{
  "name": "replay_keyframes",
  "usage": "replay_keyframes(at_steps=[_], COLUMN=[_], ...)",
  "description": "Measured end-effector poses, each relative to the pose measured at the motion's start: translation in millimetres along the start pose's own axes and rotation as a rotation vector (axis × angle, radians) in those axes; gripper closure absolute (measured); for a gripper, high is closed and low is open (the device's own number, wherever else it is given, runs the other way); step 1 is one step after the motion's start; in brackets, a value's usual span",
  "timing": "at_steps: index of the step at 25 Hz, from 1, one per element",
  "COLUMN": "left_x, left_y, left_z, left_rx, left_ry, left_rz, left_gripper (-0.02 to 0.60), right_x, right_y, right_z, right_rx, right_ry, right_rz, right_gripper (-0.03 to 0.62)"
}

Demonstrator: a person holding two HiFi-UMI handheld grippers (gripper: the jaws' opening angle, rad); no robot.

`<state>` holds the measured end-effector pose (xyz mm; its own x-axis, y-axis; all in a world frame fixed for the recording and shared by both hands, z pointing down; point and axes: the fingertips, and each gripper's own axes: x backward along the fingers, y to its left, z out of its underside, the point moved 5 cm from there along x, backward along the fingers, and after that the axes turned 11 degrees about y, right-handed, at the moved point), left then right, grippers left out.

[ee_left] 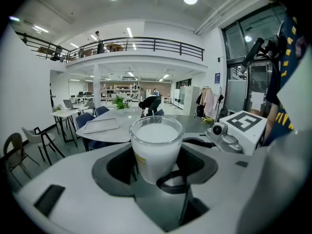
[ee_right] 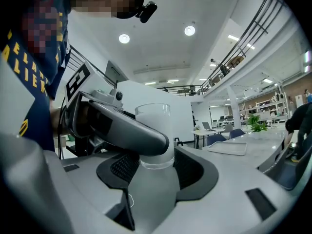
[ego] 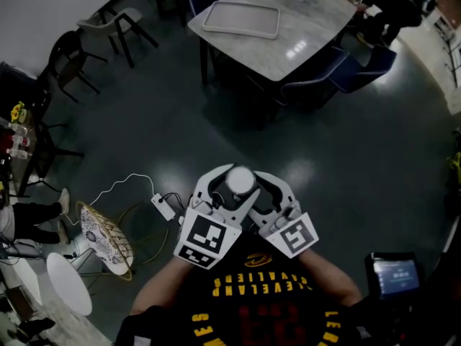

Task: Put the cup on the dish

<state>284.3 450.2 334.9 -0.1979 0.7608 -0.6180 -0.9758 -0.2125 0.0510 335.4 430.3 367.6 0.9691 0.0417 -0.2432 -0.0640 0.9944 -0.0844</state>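
Observation:
A white frosted glass cup point(ego: 240, 180) hangs in the air in front of the person's chest. My left gripper point(ego: 229, 186) is shut on it: in the left gripper view the cup point(ee_left: 156, 147) stands upright between the dark pads. My right gripper point(ego: 268, 187) is right beside it, jaws wide apart. In the right gripper view the cup point(ee_right: 155, 130) stands between the spread pads without touching them, and a left finger point(ee_right: 131, 126) crosses in front of it. A pale rectangular tray-like dish point(ego: 241, 19) lies on the far grey table point(ego: 302, 34).
Dark blue chairs point(ego: 328, 78) ring the table, and a person point(ego: 389, 6) bends over near its far end. On the dark floor to the left are a wire side table point(ego: 108, 240), a power strip with a cable point(ego: 163, 207) and a round white table point(ego: 68, 283).

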Motion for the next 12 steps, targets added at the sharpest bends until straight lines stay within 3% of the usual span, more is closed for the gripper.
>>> replay_keyframes(at_steps=[12], left_x=[8], left_y=[95], left_z=[13], left_rx=[0.04], left_ry=[-0.08], left_rz=[-0.017], left_gripper=[0.322], right_x=[-95], right_y=[-1], right_z=[-15], right_rx=[-0.007], right_ry=[0.049], right_rz=[0.017], right_gripper=[0.362])
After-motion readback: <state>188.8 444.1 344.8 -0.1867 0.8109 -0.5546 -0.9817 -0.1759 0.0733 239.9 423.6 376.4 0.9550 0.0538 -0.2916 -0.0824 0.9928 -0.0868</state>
